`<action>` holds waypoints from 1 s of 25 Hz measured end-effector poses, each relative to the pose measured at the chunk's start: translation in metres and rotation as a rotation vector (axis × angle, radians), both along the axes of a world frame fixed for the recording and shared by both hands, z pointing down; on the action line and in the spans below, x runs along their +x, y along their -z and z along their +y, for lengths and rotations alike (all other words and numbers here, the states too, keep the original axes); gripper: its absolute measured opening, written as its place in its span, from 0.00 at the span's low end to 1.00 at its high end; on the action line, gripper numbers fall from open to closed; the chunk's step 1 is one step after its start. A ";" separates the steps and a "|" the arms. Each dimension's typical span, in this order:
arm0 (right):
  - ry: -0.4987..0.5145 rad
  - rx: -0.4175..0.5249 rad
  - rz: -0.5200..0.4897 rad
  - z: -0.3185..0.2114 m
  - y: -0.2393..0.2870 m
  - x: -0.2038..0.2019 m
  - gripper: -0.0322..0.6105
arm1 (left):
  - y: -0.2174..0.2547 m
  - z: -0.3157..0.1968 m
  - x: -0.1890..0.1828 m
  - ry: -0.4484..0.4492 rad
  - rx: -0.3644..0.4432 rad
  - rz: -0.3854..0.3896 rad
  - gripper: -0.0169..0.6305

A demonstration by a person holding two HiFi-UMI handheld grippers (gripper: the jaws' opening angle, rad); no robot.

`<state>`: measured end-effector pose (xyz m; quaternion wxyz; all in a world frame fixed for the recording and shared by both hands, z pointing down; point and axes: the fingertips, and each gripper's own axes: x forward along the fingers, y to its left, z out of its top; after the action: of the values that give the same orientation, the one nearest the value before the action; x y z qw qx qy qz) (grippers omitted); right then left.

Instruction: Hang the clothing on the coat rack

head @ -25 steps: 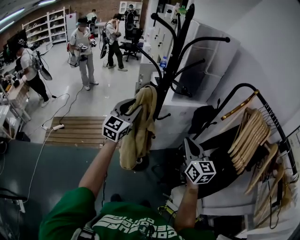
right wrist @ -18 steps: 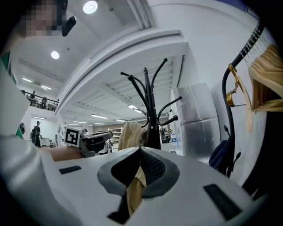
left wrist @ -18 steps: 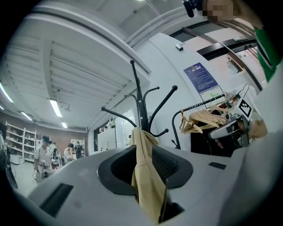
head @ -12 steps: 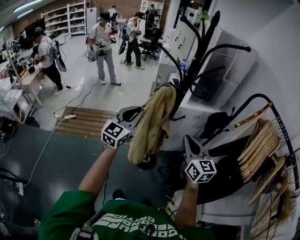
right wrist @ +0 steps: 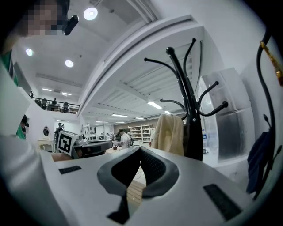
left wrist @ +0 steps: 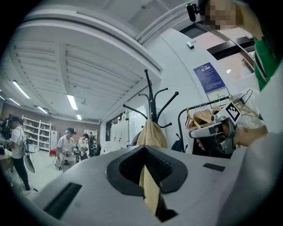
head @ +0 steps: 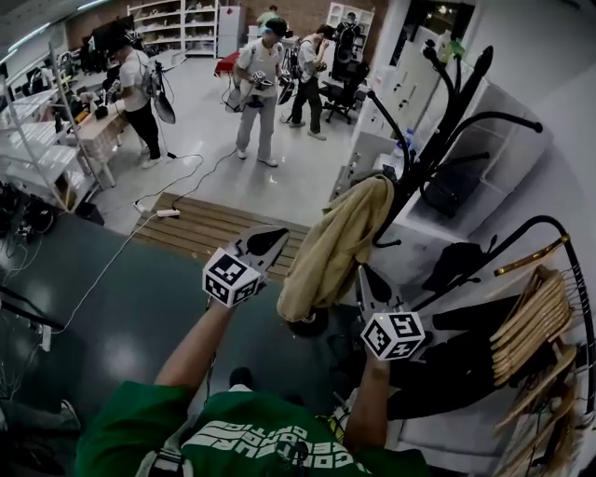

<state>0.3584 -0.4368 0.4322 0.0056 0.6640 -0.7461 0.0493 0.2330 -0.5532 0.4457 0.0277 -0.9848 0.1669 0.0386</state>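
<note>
The clothing (head: 337, 244), a tan garment, hangs on the black coat rack (head: 449, 119). It is draped over one of the lower hooks, beside the pole, and its folds fall down freely. In the head view it is between my two grippers.

My left gripper (head: 278, 236) points level, just to the left of the garment and not touching it. Its jaws have just been closing, and in the left gripper view they are together at the tips with nothing between them (left wrist: 143, 148). Through the narrow slit under the tips I see only the tan garment (left wrist: 151, 133) further away, on the rack (left wrist: 150, 99).

My right gripper (head: 365, 273) is near the lower right edge of the garment, also apart from it. In the right gripper view its jaws (right wrist: 139, 149) are closed on each other and hold nothing. Ahead of them the garment (right wrist: 170, 132) hangs left of the black pole of the rack (right wrist: 189, 103).

To my right is a black clothes rail with wooden hangers (head: 529, 315) on it, and a dark garment (head: 458, 347) is below them. A wooden slatted platform (head: 212, 226) lies on the floor behind the left gripper. Further back several people (head: 261, 86) stand in the room, near white shelves (head: 182, 17).
</note>
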 end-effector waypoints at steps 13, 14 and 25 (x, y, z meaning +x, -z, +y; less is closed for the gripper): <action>0.140 -0.055 0.042 -0.036 -0.022 -0.066 0.06 | -0.019 0.005 -0.060 0.077 -0.050 -0.013 0.03; 0.148 -0.057 0.044 -0.037 -0.023 -0.070 0.06 | -0.019 0.005 -0.064 0.083 -0.049 -0.012 0.03; 0.184 -0.067 0.080 -0.041 -0.024 -0.083 0.06 | -0.020 0.008 -0.075 0.104 -0.052 -0.010 0.03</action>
<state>0.2755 -0.4776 0.4563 0.0620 0.5936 -0.8010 0.0469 0.1575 -0.5453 0.4657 0.0049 -0.9754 0.2188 0.0278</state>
